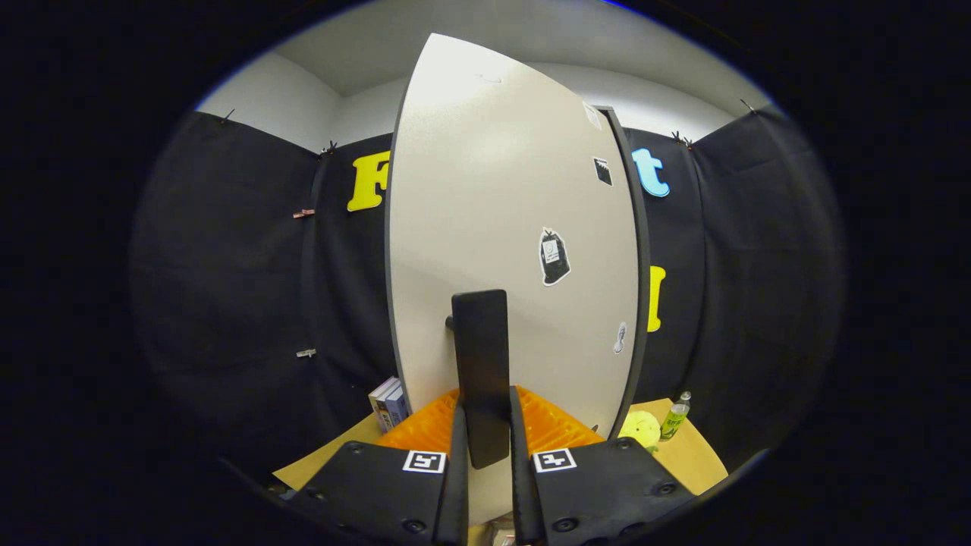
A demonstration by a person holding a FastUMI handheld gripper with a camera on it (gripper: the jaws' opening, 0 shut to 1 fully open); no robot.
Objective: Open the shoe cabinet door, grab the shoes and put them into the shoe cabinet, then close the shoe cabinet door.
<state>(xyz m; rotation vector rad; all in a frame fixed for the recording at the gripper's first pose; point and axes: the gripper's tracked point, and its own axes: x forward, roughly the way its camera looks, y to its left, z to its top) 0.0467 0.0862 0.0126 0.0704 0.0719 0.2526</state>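
The gripper [483, 436] had its fingers clamped on the door handle [479, 364]; the shoe cabinet door [516, 197] stood just beyond.

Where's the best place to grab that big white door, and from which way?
By the black handle that sticks out from the cabinet door. It is a tall, thin bar, so a finger fits on each side, coming straight at the door's face. The gripper already has it between its fingers, which look pressed against both sides.
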